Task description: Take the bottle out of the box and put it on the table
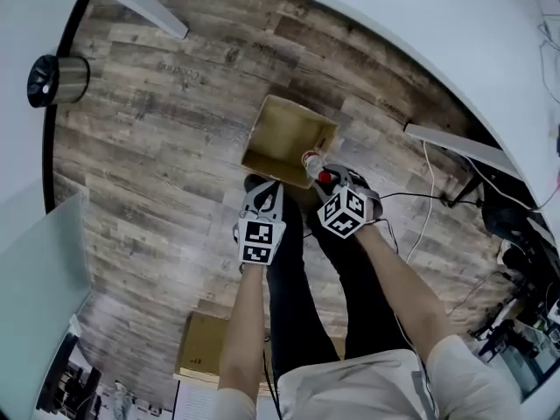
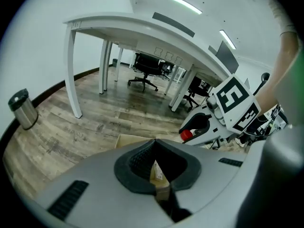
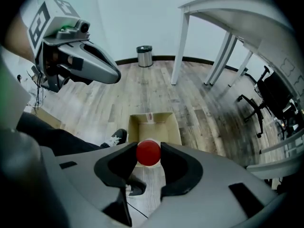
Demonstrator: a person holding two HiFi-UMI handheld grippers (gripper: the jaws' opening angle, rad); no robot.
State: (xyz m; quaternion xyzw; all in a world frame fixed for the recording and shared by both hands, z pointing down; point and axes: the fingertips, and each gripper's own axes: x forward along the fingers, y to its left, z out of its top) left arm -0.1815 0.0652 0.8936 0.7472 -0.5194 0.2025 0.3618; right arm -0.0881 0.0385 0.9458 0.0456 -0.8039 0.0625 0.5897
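Plain cardboard box [image 1: 284,136], matt wood-grain floor [image 1: 157,147]

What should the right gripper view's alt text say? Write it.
The right gripper holds a red-capped bottle between its jaws above an open cardboard box on a wood floor. The left gripper hangs upper left; a white table stands right.

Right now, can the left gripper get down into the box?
Likely yes. The box lies open on the floor, apparently empty, with the left gripper above its near edge. The right gripper holds the bottle off to the side.
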